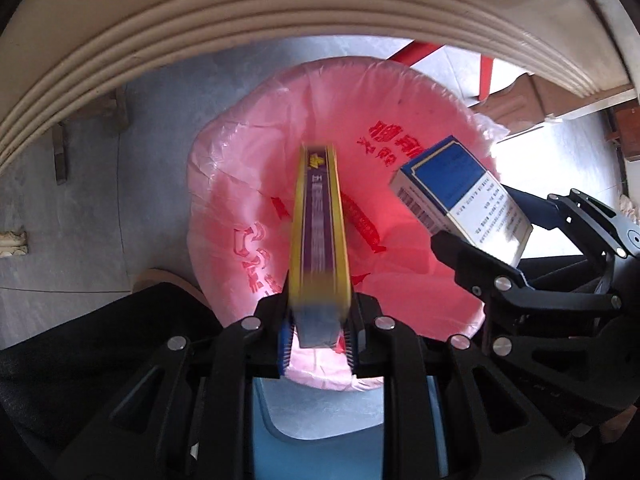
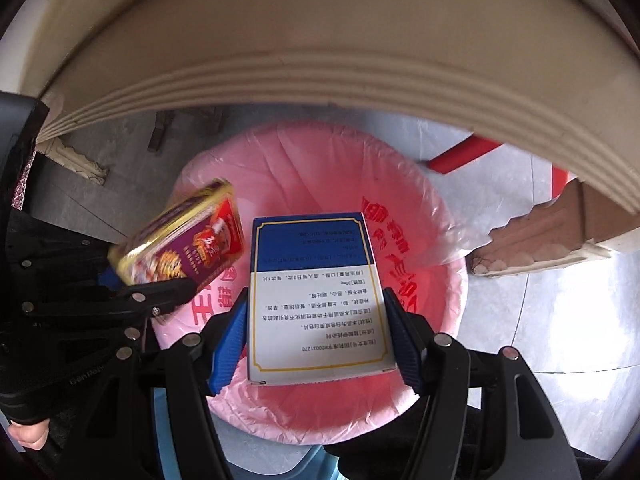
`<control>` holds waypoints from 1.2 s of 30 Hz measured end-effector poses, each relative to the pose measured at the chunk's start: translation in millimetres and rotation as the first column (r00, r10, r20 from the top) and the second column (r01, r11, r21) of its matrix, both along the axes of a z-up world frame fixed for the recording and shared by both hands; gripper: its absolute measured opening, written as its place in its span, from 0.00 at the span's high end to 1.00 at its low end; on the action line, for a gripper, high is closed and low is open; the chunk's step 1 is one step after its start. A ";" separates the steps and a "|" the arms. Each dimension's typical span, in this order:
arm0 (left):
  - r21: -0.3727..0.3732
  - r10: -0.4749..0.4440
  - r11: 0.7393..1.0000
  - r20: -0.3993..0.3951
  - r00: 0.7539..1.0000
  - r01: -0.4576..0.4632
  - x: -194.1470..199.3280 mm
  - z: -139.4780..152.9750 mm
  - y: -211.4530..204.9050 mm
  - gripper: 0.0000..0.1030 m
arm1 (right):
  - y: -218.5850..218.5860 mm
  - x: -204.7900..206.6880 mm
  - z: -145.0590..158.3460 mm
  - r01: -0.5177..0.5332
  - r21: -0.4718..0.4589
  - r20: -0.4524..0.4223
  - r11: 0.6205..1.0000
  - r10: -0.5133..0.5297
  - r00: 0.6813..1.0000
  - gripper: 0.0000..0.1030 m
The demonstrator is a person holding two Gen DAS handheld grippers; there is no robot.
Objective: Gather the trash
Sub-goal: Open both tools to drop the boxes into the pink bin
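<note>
A: Two boxes, one per gripper, both hanging over the pink bin liner (image 1: 400,112). Nearest on the left side?

B: Left gripper (image 1: 318,336), jaws drawn in narrow on the thin edges of a yellow and purple box (image 1: 318,232). Box seen edge-on, slightly blurred, reaching out over the middle of the bag's mouth.

A: And the right?

B: Right gripper (image 2: 316,332), jaws at mid width, blue pads pressed on both long sides of a blue and white box (image 2: 316,292). Printed face up toward the camera, far end over the bag's opening.

A: Gap between the two boxes?

B: Near, not touching; pink plastic visible between them in both views.

A: Room around the rim?

B: Liner folded over the rim all round, red print on it. Open mouth clear beneath both boxes. Bare grey tiled floor (image 1: 60,216) to the left of the bin.

A: Farther out?

B: Cream moulded counter edge (image 2: 340,80) arching across above the bin. Beyond the bin, red chair legs (image 1: 484,72) and a torn piece of cardboard (image 2: 552,240) lying on the floor, well apart from the rim.
</note>
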State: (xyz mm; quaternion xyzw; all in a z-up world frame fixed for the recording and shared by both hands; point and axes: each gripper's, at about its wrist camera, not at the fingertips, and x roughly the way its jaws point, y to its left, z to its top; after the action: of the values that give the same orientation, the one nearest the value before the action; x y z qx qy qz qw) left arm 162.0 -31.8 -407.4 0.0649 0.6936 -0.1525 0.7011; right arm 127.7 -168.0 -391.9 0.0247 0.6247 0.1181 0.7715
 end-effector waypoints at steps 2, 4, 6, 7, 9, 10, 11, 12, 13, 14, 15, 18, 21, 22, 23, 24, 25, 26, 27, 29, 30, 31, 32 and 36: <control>0.025 -0.004 1.000 0.013 1.000 0.004 0.0 -1.0 -1.8 0.80 | -1.1 0.0 -6.6 -0.007 -0.014 -0.006 1.000 0.007 1.000 0.40; 0.032 0.002 0.999 0.006 1.000 -0.003 1.4 -4.1 0.2 0.80 | -3.5 0.4 -12.6 -0.006 -0.016 -0.017 1.000 0.006 1.000 0.40; 0.031 0.016 0.999 -0.009 1.000 -0.016 2.8 -13.5 4.1 0.80 | -6.2 2.2 -16.8 -0.004 0.008 -0.033 1.000 0.004 0.999 0.39; 0.029 0.025 0.999 -0.014 1.000 -0.024 3.8 -14.9 6.6 0.80 | -5.8 4.1 -18.0 -0.003 0.015 -0.034 1.000 0.004 0.999 0.38; 0.028 0.030 0.999 -0.012 0.999 -0.030 4.9 -17.3 8.4 0.79 | -3.2 6.0 -20.5 -0.014 0.012 -0.030 1.000 0.014 0.999 0.38; 0.031 0.027 0.999 -0.009 1.000 -0.027 5.2 -17.8 7.9 0.76 | -2.6 7.2 -21.1 -0.018 0.010 -0.026 1.000 0.018 1.000 0.35; 0.031 0.025 0.999 -0.004 1.000 -0.025 5.0 -18.3 7.3 0.73 | -2.7 7.1 -21.9 -0.018 0.010 -0.021 1.000 0.019 1.000 0.31; 0.030 0.024 0.999 0.003 1.000 -0.024 4.6 -19.1 7.0 0.70 | -2.7 6.9 -20.9 -0.017 0.013 -0.013 1.000 0.017 1.000 0.26; 0.033 0.022 0.999 0.007 1.000 -0.022 3.8 -15.6 7.7 0.67 | -1.8 7.3 -21.2 -0.015 0.018 -0.008 1.000 0.015 1.000 0.25; 0.036 0.020 0.999 0.012 1.000 -0.021 3.9 -15.3 7.6 0.64 | -2.2 7.6 -20.3 -0.012 0.025 -0.003 1.000 0.012 1.000 0.25; 0.040 0.023 0.999 0.021 1.000 -0.024 4.2 -14.3 8.0 0.55 | -2.7 7.9 -19.5 -0.008 0.025 -0.001 1.000 0.008 1.000 0.24; 0.051 0.027 0.998 0.054 0.998 -0.030 4.3 -11.1 6.8 0.48 | -6.3 9.6 -18.2 0.008 0.033 -0.001 0.999 -0.008 1.000 0.24; 0.064 0.022 0.998 0.072 0.997 -0.026 2.0 -7.5 8.7 0.45 | -7.9 10.0 -15.9 0.011 0.029 -0.002 1.000 -0.011 1.000 0.24; 0.068 0.021 0.997 0.077 0.997 -0.026 1.7 -7.4 8.3 0.44 | -8.2 10.4 -14.4 0.011 0.028 0.000 1.000 -0.011 1.000 0.24; 0.068 0.023 0.997 0.079 0.997 -0.028 1.7 -7.3 8.4 0.44 | -8.3 10.5 -12.8 0.011 0.026 0.003 1.000 -0.011 1.000 0.24; 0.068 0.024 0.997 0.080 0.996 -0.030 1.9 -4.8 7.6 0.44 | -8.5 10.9 -11.8 0.013 0.026 0.005 1.000 -0.013 1.000 0.24; 0.067 0.028 0.997 0.082 0.996 -0.034 1.5 -3.3 7.6 0.43 | -8.8 10.6 -11.2 0.014 0.027 0.006 1.000 -0.014 1.000 0.24; 0.063 0.031 0.997 0.084 0.996 -0.037 1.4 -2.6 8.0 0.43 | -10.0 10.2 -9.7 0.017 0.030 0.008 0.999 -0.017 1.000 0.24; 0.060 0.033 0.997 0.088 0.996 -0.038 0.2 -1.3 8.5 0.42 | -10.7 9.9 -8.3 0.019 0.032 0.010 0.999 -0.019 1.000 0.24; 0.063 0.033 0.997 0.096 0.995 -0.039 -2.2 8.1 6.7 0.41 | -12.6 8.0 -5.4 0.021 0.031 0.016 0.999 -0.022 1.000 0.24; 0.064 0.033 0.997 0.100 0.994 -0.040 -2.8 9.3 6.4 0.41 | -12.9 7.3 -3.4 0.021 0.030 0.020 0.999 -0.022 1.000 0.24; 0.066 0.032 0.997 0.107 0.994 -0.040 -3.6 11.3 6.3 0.40 | -13.3 6.3 -0.9 0.021 0.031 0.025 0.999 -0.021 0.999 0.24; 0.069 0.031 0.997 0.114 0.993 -0.039 -4.4 13.3 6.2 0.40 | -12.6 5.8 0.2 0.021 0.033 0.030 0.999 -0.022 0.999 0.24; 0.077 0.019 0.997 0.151 0.988 -0.031 -11.1 27.2 6.9 0.39 | -12.9 -0.8 12.7 0.026 0.043 0.049 0.999 -0.028 0.998 0.24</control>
State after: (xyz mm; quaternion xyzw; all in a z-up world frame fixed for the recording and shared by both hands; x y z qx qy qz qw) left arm 150.9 -24.8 -380.2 0.0952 0.6449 -0.1110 0.7502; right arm 126.9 -180.9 -379.2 0.0464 0.6025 0.1213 0.7875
